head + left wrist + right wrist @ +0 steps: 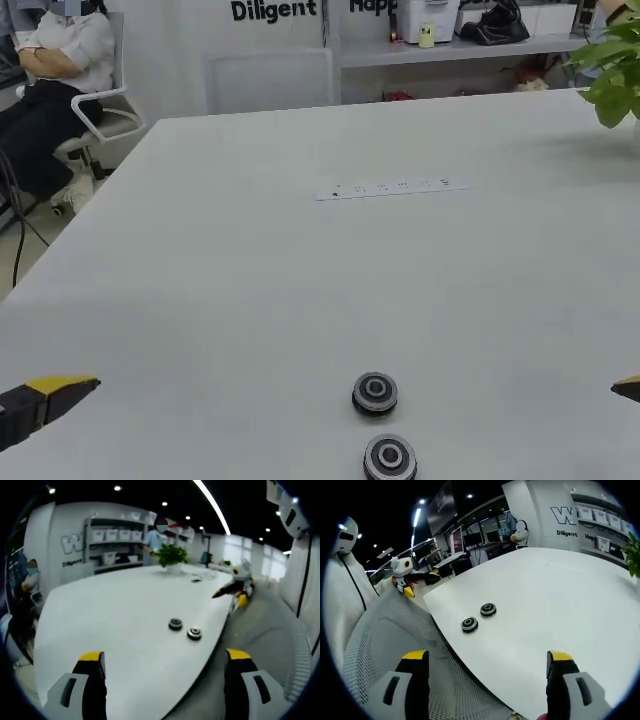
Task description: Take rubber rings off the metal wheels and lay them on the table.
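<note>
Two metal wheels with black rubber rings lie flat near the white table's front edge, the farther wheel (375,393) just behind the nearer wheel (389,458). In the left gripper view the farther wheel (175,624) and the nearer wheel (194,633) lie ahead of my left gripper (165,655), whose jaws stand wide apart and hold nothing. My right gripper (487,655) is open too, well short of the farther wheel (488,609) and the nearer wheel (469,624). In the head view the left gripper (55,392) is at the bottom left and the right gripper (628,388) at the right edge.
A white power strip (390,188) lies mid-table. A green plant (612,70) stands at the far right corner. A seated person (55,70) is off the table's far left. A grey mesh chair back (395,630) sits by the table's front edge.
</note>
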### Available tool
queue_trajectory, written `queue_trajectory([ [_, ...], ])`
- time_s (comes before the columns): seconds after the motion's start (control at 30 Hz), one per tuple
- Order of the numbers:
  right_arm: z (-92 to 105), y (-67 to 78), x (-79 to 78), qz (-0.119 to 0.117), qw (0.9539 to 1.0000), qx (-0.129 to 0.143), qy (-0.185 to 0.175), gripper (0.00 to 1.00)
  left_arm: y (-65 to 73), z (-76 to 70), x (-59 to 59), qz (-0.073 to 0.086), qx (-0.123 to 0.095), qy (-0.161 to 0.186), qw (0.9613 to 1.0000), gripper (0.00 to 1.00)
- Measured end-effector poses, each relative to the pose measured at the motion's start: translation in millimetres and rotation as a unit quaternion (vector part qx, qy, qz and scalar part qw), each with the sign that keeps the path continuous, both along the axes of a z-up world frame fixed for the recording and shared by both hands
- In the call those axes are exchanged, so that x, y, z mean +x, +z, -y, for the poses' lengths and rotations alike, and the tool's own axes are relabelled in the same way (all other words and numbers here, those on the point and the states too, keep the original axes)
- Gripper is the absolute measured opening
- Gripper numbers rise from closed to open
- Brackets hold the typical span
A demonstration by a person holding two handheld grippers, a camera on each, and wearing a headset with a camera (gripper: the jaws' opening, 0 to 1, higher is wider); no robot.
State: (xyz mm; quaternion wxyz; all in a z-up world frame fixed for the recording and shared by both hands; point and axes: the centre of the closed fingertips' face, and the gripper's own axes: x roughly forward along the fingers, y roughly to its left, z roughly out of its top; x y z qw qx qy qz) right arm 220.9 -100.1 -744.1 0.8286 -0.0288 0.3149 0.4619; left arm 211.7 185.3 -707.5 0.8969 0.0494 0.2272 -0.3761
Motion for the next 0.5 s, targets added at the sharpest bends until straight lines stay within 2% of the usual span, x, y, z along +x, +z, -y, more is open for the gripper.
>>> queue_trajectory([
  [0.33,-2.2,3.0,4.4,0.001,1.0000,0.002,0.004,0.94,2.6,4.8,3.4,0.003,0.002,-0.009,1.0000,1.00],
  [0.5,-3.5,3.3,7.5,0.001,1.0000,0.002,0.003,0.94,5.1,12.5,7.3,0.006,0.004,-0.019,0.9998,1.00],
])
